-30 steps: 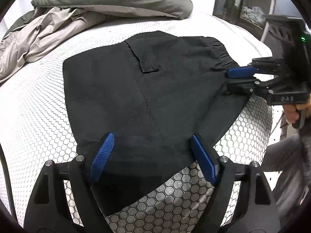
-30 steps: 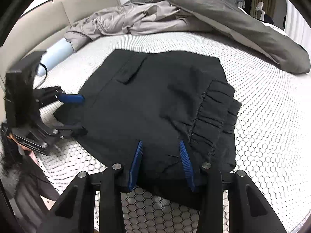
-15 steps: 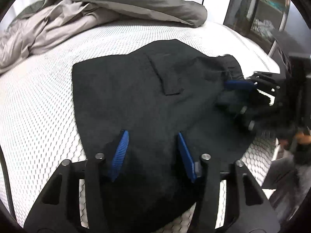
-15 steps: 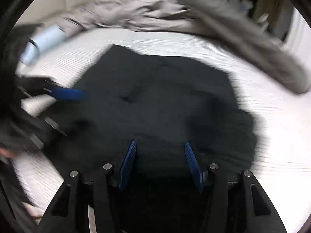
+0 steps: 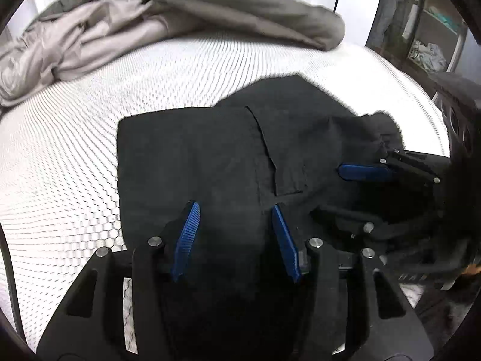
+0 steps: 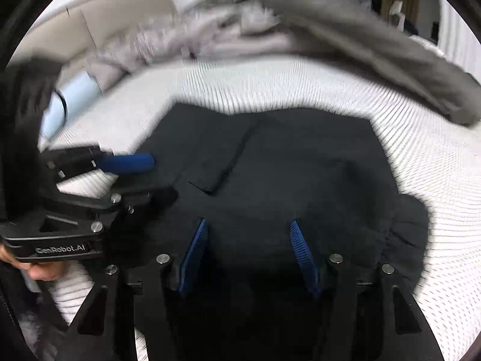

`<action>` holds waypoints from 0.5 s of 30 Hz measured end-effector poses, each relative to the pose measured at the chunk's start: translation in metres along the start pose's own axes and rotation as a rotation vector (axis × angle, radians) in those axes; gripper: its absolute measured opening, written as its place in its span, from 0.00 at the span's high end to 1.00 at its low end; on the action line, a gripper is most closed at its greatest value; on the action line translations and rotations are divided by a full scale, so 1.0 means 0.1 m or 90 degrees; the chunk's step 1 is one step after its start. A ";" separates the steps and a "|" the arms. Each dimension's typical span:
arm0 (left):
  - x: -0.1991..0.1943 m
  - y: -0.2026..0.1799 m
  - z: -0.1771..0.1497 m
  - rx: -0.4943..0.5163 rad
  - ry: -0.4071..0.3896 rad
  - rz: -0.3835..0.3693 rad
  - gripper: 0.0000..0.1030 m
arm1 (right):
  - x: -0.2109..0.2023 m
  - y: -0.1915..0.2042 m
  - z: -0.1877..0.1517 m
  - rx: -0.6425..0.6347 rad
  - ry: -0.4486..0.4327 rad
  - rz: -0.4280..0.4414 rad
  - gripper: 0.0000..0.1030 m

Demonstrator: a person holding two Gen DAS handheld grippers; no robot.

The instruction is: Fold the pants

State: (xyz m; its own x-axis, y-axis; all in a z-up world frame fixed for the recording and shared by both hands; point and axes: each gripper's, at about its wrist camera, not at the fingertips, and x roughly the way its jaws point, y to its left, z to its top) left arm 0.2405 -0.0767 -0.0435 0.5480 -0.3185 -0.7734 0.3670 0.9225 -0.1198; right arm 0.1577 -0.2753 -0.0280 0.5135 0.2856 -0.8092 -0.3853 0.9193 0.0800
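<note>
The black pants (image 5: 210, 162) lie folded on the white mesh mattress (image 5: 66, 156), with a pocket flap (image 5: 285, 165) near the middle. My left gripper (image 5: 236, 210) is partly closed with the near edge of the pants between its blue pads, lifting the cloth. My right gripper (image 6: 248, 228) likewise has the waistband side of the pants (image 6: 300, 174) between its pads. Each gripper shows in the other's view: the right one (image 5: 354, 192) on the right, the left one (image 6: 144, 177) on the left. The right wrist view is blurred.
A heap of grey and beige bedding (image 5: 150, 21) lies along the far side of the mattress; it also shows in the right wrist view (image 6: 330, 30). A light blue roll (image 6: 75, 93) lies at the left. Shelves (image 5: 430, 30) stand beyond the mattress edge at right.
Both grippers have narrowed on the near edge of the pants and moved forward and up with it. The pants edge has lifted off the mattress and the two grippers have come closer together.
</note>
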 end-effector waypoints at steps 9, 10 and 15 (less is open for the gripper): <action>-0.21 0.13 -0.17 -0.017 -0.019 -0.012 0.50 | -0.16 -0.17 -0.17 0.019 -0.017 -0.091 0.41; -0.22 0.14 -0.18 -0.017 -0.019 -0.007 0.49 | -0.15 -0.16 -0.16 0.011 -0.018 -0.096 0.41; -0.21 0.15 -0.18 -0.023 -0.018 0.004 0.47 | -0.12 -0.16 -0.13 -0.001 -0.016 -0.108 0.39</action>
State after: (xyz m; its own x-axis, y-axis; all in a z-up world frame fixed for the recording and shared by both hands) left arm 0.2208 -0.0518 -0.0400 0.5715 -0.3186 -0.7562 0.3364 0.9315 -0.1382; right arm 0.1473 -0.2968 -0.0269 0.5901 0.1325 -0.7964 -0.2929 0.9544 -0.0582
